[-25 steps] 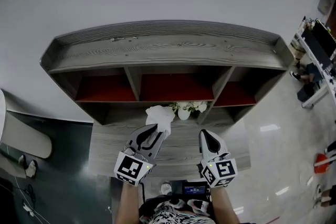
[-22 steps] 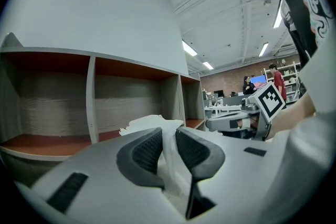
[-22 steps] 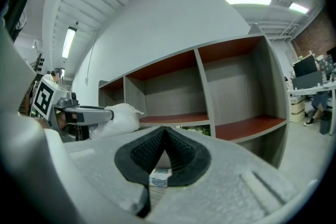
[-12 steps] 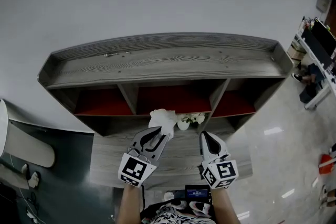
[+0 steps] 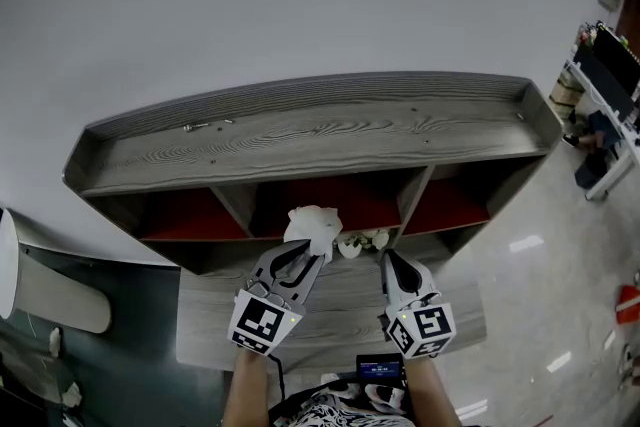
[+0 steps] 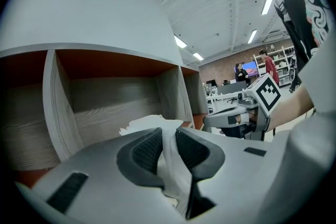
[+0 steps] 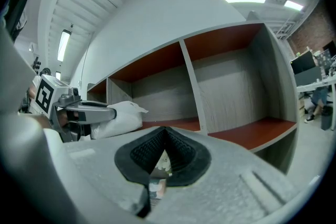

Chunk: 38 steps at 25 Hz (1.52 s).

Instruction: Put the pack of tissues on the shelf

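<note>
Two grippers (image 5: 303,258) (image 5: 389,260) — one tissue pack (image 5: 312,223)

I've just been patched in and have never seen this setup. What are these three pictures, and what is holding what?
There is no robot arm: a person holds a two-jaw gripper in each hand. The head view looks down from a camera on the person's head. The other two cameras ride on the grippers and look along their jaws. The left gripper is clamped on the white pack of tissues, near the middle opening of the grey shelf unit. The right gripper is shut and empty. A small vase of flowers stands on the lower board.
</note>
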Each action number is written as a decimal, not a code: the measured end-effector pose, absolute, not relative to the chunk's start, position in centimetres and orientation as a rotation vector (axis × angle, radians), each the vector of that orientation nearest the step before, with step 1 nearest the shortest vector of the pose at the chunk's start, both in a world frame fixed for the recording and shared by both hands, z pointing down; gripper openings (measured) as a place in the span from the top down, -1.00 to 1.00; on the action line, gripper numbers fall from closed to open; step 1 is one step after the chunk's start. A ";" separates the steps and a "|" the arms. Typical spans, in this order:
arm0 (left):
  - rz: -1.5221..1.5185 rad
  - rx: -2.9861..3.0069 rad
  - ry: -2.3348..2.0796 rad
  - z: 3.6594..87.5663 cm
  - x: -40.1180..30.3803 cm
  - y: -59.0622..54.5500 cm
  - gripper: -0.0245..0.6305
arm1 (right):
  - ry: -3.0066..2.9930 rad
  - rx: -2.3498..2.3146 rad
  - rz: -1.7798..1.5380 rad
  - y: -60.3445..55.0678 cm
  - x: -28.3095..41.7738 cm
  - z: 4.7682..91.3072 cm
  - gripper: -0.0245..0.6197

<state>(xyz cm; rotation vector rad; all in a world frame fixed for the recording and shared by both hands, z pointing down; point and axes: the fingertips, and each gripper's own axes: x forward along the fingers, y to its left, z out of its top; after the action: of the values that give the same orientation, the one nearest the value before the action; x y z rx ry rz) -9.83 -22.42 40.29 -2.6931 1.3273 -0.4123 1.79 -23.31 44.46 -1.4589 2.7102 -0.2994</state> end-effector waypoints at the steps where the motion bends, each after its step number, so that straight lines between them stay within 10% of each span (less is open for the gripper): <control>1: -0.414 -2.692 1.327 40.3 -9.8 -22.7 0.68 | 2.715 -1.454 -0.292 -23.6 1.7 44.4 0.91; 38: -0.472 -2.677 1.379 40.8 -9.9 -29.7 0.65 | 2.738 -1.427 -0.294 -27.6 0.6 44.1 0.91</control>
<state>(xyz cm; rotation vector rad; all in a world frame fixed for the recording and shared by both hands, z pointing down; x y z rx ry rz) -9.94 -29.74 40.81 -2.6768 1.3787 -0.4716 0.64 -27.65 44.10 -1.4267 2.7379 -0.2938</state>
